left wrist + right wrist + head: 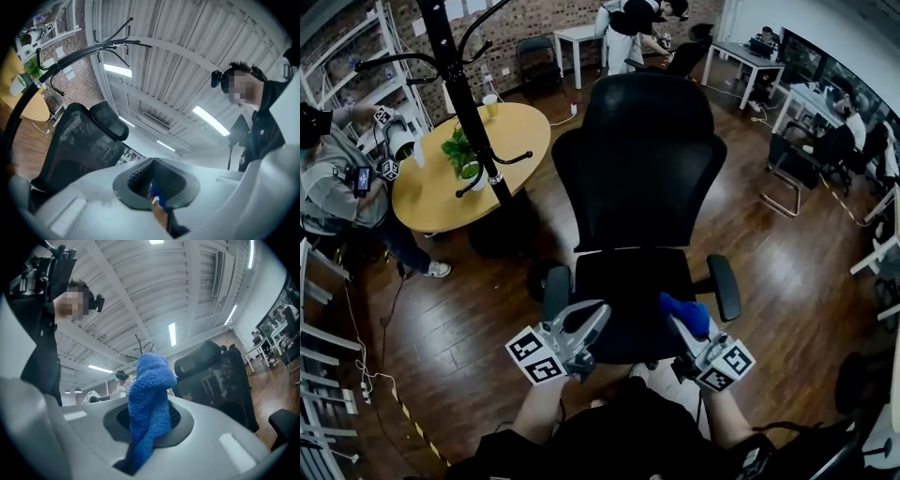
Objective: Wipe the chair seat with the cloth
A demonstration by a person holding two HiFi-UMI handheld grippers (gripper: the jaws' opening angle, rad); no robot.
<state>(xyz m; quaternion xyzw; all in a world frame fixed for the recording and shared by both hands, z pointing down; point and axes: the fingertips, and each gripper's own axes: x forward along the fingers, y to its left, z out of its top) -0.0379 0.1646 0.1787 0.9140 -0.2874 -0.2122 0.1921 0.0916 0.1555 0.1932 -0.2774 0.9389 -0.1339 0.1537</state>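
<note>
A black office chair [637, 169] stood on a dark wooden floor [797, 272], seen from steeply above. Its seat [630, 302] faced the person, with a padded armrest on either side.

The right gripper [680, 328] hung over the seat's front right corner, just inside the right armrest [724, 286]. Its jaws were clamped on a blue cloth [685, 314], a bunched fold of which stood up above the jaw tips. The right gripper view showed the fluffy blue cloth [147, 399] pinched in the dark padded hollow of the right gripper [150, 427], with a tail trailing down through the gap. Whether the cloth touched the seat could not be told.

The left gripper [602, 314] hung over the seat's front left corner, beside the left armrest [555, 291]. In its own view the left gripper [157, 197] had its jaws drawn nearly together, with only a thin slit between them and nothing held.

To the left of the chair stood a black coat rack [464, 94], and beyond that a round yellow counter [441, 187] carrying a green plant [459, 150] and a cup [490, 103]. Another person [333, 187] sat at the counter's far side from the chair. Behind the chair's backrest, white desks [581, 37] and more people were visible.
</note>
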